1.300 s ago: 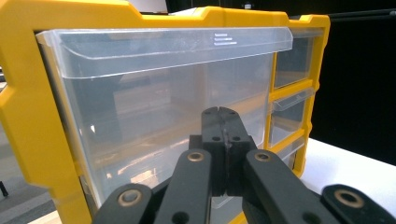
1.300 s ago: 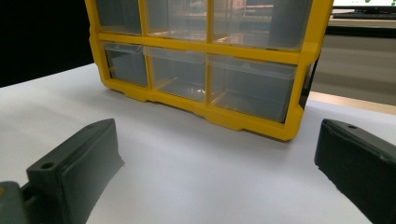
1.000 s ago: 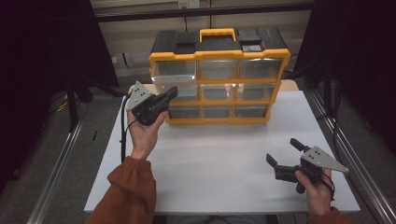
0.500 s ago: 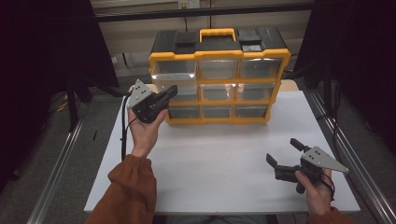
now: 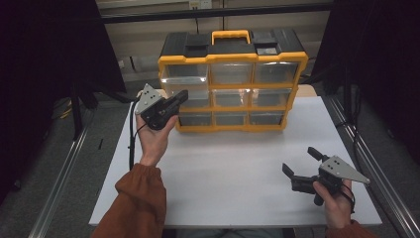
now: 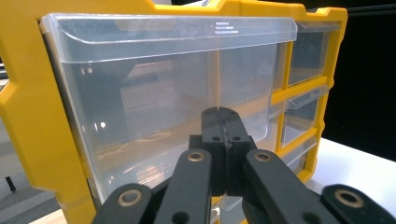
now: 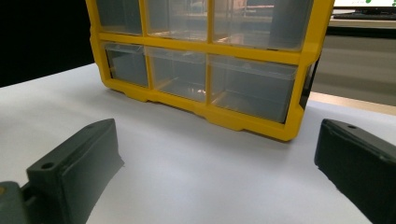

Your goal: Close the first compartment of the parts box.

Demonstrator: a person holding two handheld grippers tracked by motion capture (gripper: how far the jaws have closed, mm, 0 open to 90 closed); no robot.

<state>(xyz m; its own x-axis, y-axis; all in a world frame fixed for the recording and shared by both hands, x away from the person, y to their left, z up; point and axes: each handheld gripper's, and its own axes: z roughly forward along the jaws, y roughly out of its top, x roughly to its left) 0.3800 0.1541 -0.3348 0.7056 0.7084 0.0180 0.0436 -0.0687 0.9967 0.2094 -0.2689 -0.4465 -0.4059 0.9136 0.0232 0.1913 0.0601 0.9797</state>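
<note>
Item one: a yellow drawer cabinet (image 5: pixel 233 84) with a black top and a yellow carry handle (image 5: pixel 230 35), standing at the far middle of the white desk (image 5: pixel 237 168). We count nine clear drawers in three rows of three.

Item two: the left gripper (image 5: pixel 179 96), raised in the left hand (image 5: pixel 153 139) at the cabinet's left end. We see its jaws pressed tight together with nothing between them. In the left gripper view its tips (image 6: pixel 223 114) point at the clear front of a large drawer (image 6: pixel 163 93); in the high view they lie against the left column, at about the middle left drawer (image 5: pixel 185 99). Whether they touch the plastic we cannot tell.

Item three: the right gripper (image 5: pixel 301 161), held low in the right hand (image 5: pixel 337 198) near the desk's near right corner, well apart from the cabinet. Its jaws stand wide and released, gripping nothing; in the right gripper view bare desk lies between them (image 7: pixel 219 154), with the cabinet's bottom row of drawers (image 7: pixel 201 77) farther off.

Item four: an orange sleeve (image 5: pixel 141 198) on the left forearm, and a black cable (image 5: pixel 131 134) trailing from the left gripper
</note>
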